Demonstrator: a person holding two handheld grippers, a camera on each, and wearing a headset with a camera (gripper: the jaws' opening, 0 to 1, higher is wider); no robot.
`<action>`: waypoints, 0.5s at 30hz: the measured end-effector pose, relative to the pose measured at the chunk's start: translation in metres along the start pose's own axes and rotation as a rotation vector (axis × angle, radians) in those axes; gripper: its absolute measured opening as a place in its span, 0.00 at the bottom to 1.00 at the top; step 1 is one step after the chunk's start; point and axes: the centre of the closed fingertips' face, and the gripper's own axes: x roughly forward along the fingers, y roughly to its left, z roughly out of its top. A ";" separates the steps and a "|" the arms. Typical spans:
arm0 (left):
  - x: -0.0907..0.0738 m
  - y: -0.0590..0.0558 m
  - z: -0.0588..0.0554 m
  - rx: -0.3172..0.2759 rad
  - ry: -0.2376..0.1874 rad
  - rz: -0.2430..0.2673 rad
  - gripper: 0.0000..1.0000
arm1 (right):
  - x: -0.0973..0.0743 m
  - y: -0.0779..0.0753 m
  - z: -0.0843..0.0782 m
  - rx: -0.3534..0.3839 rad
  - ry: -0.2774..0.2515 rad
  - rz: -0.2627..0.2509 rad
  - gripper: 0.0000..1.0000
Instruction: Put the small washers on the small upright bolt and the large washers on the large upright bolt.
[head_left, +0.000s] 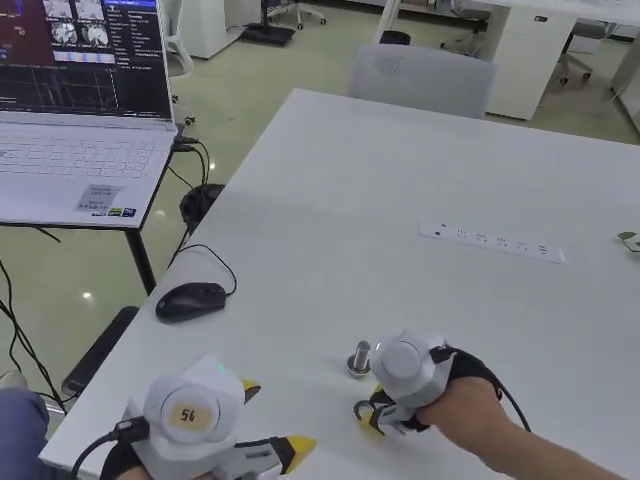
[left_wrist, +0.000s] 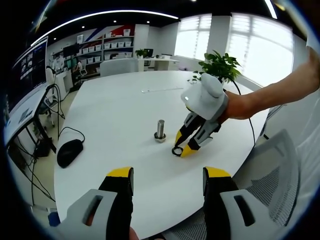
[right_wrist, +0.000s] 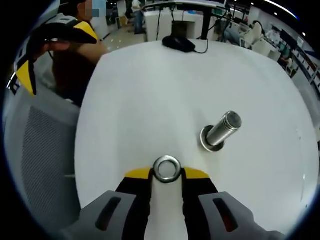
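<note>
Between the fingers (right_wrist: 137, 175) of the right gripper (right_wrist: 167, 176) a washer (right_wrist: 167, 169) sits pinched, down near the table (right_wrist: 150, 90); at 2 o'clock from it in the right gripper view stands the upright bolt (right_wrist: 222, 129), a second washer (right_wrist: 204, 138) ringing its base. The left gripper (left_wrist: 167, 184) hangs at the table's edge, fingers spread, holding nothing

Head view: the left claw (head_left: 273, 416) is cut by the bottom edge, and the laptop (head_left: 80, 160) by the left and top edges. The right claw (head_left: 372, 414) partly hides its washer (head_left: 360, 409). Small item (head_left: 630, 240) at right edge: cut off, unidentifiable. Ring (right_wrist: 206, 140) at the base of the bolt (right_wrist: 222, 129): washer or bolt head, undetermined.
</note>
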 end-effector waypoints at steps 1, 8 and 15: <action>0.000 0.000 0.000 -0.002 -0.001 0.001 0.55 | 0.000 0.002 -0.002 -0.024 0.016 0.020 0.24; -0.002 0.001 -0.001 -0.003 0.001 0.002 0.55 | -0.001 0.003 -0.001 -0.230 0.020 0.080 0.27; 0.000 0.000 -0.002 -0.003 0.005 -0.001 0.55 | -0.001 0.007 -0.001 -0.320 0.024 0.156 0.29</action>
